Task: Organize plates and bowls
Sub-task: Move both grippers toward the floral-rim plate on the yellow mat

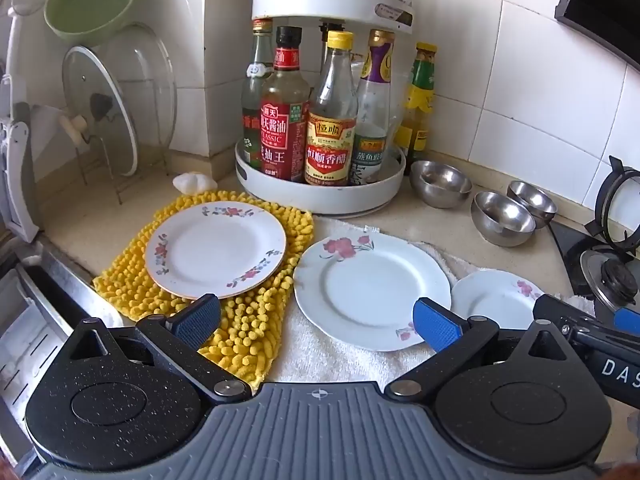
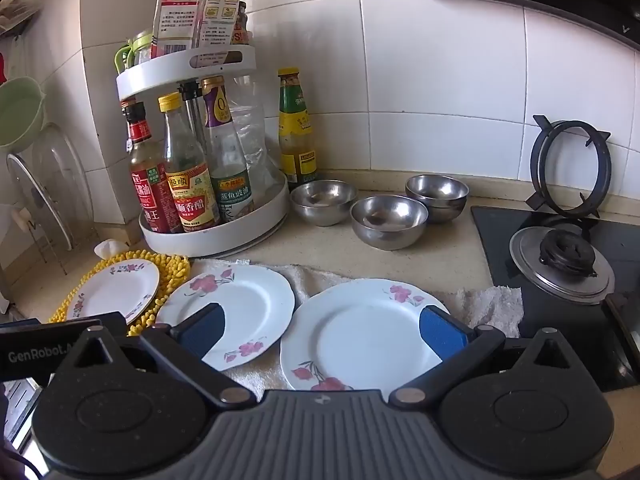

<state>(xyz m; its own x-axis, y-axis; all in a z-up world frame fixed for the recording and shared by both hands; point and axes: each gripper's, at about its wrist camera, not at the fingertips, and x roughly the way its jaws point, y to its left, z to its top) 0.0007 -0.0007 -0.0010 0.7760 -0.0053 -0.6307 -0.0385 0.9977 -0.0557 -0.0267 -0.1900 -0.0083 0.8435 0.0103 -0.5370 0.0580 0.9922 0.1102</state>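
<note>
Three flowered plates lie in a row on the counter. The cream-rimmed plate [image 1: 216, 248] [image 2: 116, 292] rests on a yellow chenille mat [image 1: 248, 332]. The middle plate [image 1: 372, 292] [image 2: 236, 308] and the right plate [image 1: 496, 300] [image 2: 360, 332] lie on a white towel [image 2: 492, 304]. Behind them stand three steel bowls [image 2: 324, 202] [image 2: 388, 220] [image 2: 436, 196], each apart from the others. My left gripper [image 1: 316, 324] hovers open over the mat and middle plate. My right gripper [image 2: 324, 330] hovers open over the middle and right plates. Neither holds anything.
A two-tier white turntable [image 1: 320, 200] full of sauce bottles stands at the back. Glass lids in a wire rack [image 1: 104, 120] and a green basin [image 1: 92, 4] are at the left, by the sink edge [image 1: 60, 276]. A gas hob [image 2: 560, 264] with a loose pan support [image 2: 572, 168] is at the right.
</note>
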